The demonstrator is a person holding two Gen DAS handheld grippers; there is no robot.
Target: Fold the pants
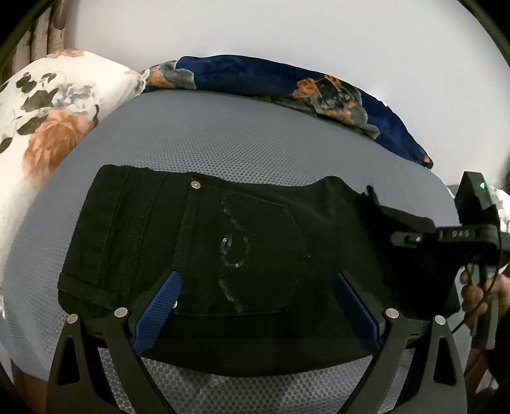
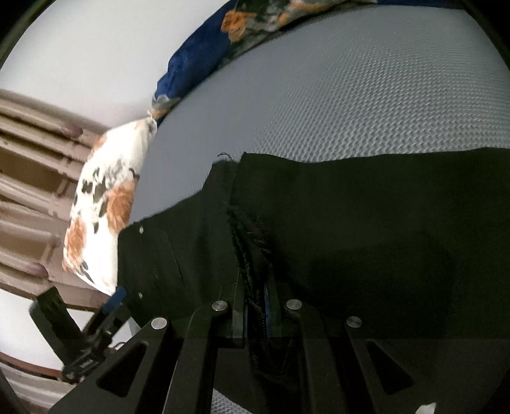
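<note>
On the grey honeycomb-textured mattress (image 1: 223, 137), black pants (image 1: 223, 242) are lying spread, occupying the centre of the left wrist view, with a sequinned back pocket (image 1: 255, 254) facing up and a belt loop (image 1: 89, 286) showing toward 8 o'clock. At 6 o'clock in that view, the left claw (image 1: 256, 280) is standing released over the pants, its blue pads (image 1: 159, 305) spread wide apart with the pocket area lying between them; whether the pads are touching the cloth cannot be told. Toward 3 o'clock, the right claw (image 1: 373, 199) is reaching in from the frame edge, clenched on a frayed edge of the pants, and a hand (image 1: 478, 293) is gripping its handle. In the right wrist view, the right claw (image 2: 255, 286) is sitting at 6 o'clock with its jaws pressed nearly together on a bunched, frayed seam (image 2: 248, 235) of the pants (image 2: 366, 239), which are filling the view from the centre toward 3 o'clock. Toward 8 o'clock there, the left claw (image 2: 114, 299) is appearing at the cloth's far edge. A white floral pillow (image 1: 47, 127) is lying at 10 o'clock in the left view, and a dark blue floral blanket (image 1: 287, 82) is running along the mattress's far side at 12 o'clock against a pale wall (image 1: 255, 28).
</note>
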